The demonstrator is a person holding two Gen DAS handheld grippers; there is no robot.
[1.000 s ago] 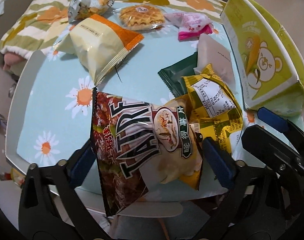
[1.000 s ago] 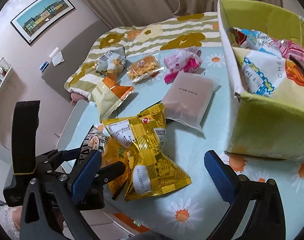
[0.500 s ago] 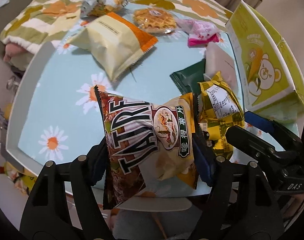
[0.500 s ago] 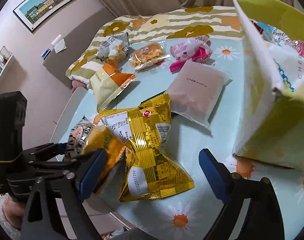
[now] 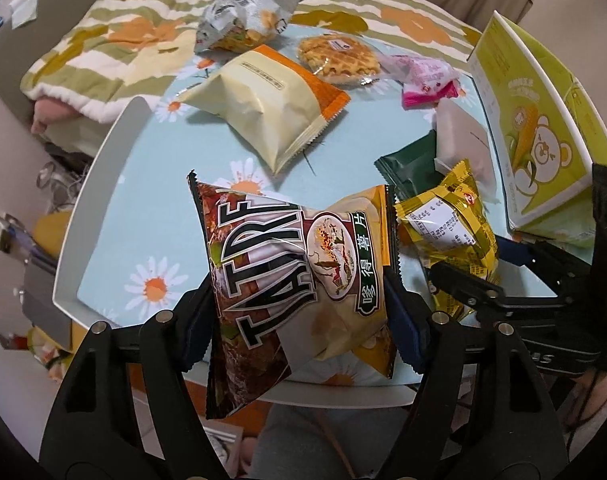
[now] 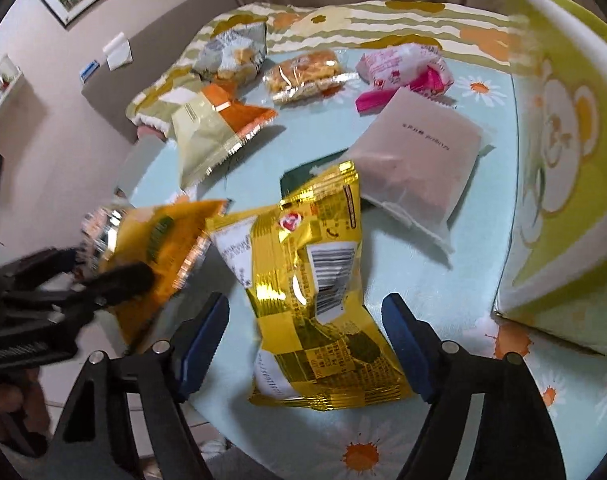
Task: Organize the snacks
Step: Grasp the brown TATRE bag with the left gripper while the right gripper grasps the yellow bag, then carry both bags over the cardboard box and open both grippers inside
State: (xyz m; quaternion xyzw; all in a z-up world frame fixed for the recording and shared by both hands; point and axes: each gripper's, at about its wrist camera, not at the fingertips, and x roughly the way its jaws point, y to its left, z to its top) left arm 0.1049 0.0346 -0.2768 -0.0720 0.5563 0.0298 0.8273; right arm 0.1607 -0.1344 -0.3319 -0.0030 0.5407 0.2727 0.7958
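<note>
Pale blue tabletop (image 5: 151, 208) printed with white-and-orange daisies; brown-and-gold chip bag (image 5: 299, 280) with white lettering; shiny yellow packet (image 6: 319, 280); cream pouch (image 5: 263, 108) with orange end; pink wrapper (image 5: 423, 80); dark green packet (image 5: 407, 164); lime-green box (image 5: 543, 128) with bear print; green-striped, orange-flowered blanket (image 5: 115, 40).

L gripper (image 5: 299, 320) points steeply down, blue pads clamped on both sides of a chip bag (image 5: 299, 280), bag lifted off the table. R gripper (image 6: 303, 344) also angled down, jaws have just been closing; a gold packet (image 6: 315, 300) sits between the pads, no firm contact visible yet. In R wrist view, L gripper shows blurred at 9 o'clock.
</note>
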